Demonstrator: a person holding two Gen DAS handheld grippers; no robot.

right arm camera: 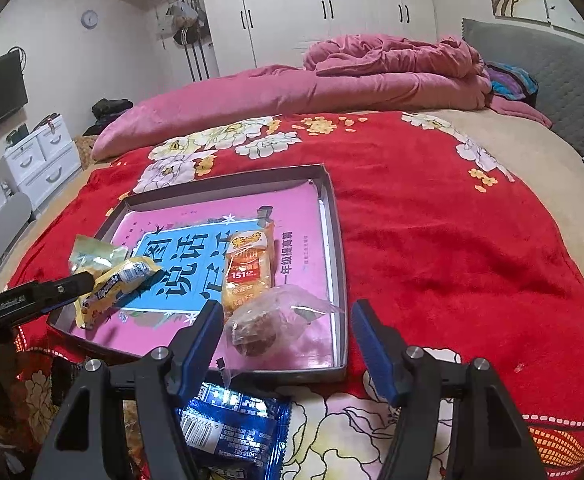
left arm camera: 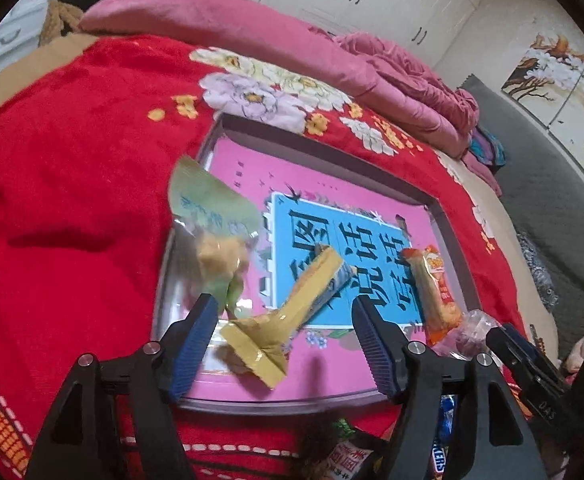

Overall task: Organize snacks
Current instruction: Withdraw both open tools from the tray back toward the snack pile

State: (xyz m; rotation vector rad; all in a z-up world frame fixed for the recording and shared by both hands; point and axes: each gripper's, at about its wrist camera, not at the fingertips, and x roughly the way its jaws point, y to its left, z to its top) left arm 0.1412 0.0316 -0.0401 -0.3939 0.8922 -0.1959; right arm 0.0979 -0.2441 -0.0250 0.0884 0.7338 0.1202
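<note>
Left gripper (left arm camera: 284, 320) low over near-left tray (left arm camera: 445, 204) corner, fingers spread wide, gripping nothing; yellow snack bar (left arm camera: 292, 308) lies between them in tray, contact unclear. Right gripper (right arm camera: 284, 320) hovers at near tray edge, wide open, empty, clear-wrapped pastry (right arm camera: 260, 328) just ahead. Orange cracker pack (right arm camera: 248, 272) mid-tray, green packet (left arm camera: 208, 216) at left rim. Right view alone shows blue wrapper (right arm camera: 232, 424) on red blanket (right arm camera: 451, 240) outside tray; left view alone shows a Snickers bar (left arm camera: 437, 462) near bottom.
</note>
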